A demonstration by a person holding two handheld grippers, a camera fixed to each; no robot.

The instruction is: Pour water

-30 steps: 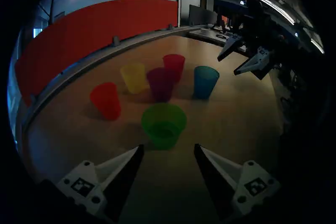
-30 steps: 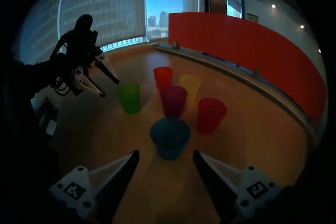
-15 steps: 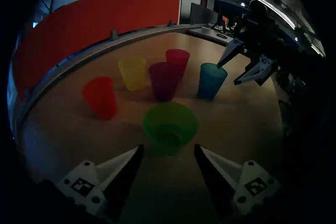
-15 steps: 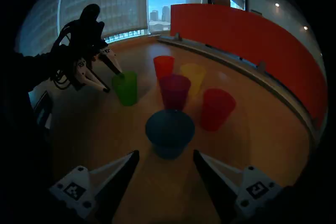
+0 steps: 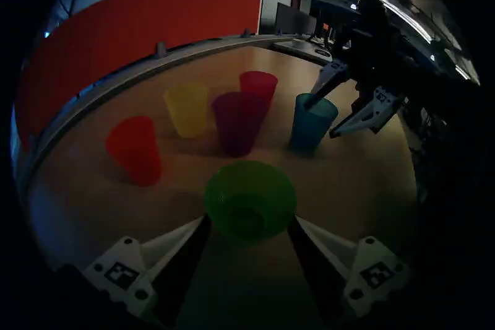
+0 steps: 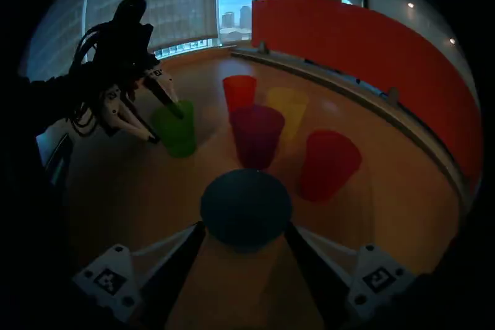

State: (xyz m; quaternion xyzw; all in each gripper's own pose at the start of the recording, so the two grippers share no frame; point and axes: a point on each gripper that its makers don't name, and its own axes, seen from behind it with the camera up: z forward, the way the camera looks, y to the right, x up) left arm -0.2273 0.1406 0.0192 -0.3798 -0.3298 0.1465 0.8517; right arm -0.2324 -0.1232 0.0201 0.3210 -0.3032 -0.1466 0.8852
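Pouring task at the approach stage. The left tongs (image 5: pixel 247 223) stand wide, their tips on either side of the translucent green plastic cup (image 5: pixel 250 197), which sits upright on the pale wooden surface (image 5: pixel 346 181). We see no finger pressing on it. The right tongs (image 6: pixel 244 230) are equally wide and flank the translucent blue plastic cup (image 6: pixel 245 203), also upright and not yet gripped. Behind these stand a purple plastic cup (image 5: pixel 238 121), a yellow plastic cup (image 5: pixel 187 107), an orange-red plastic cup (image 5: pixel 135 147) and a crimson plastic cup (image 5: pixel 258 84), all upright and near one another. We cannot tell whether any cup holds water. We judge that nothing has been poured: gripping, lifting and tipping one cup over another all remain.
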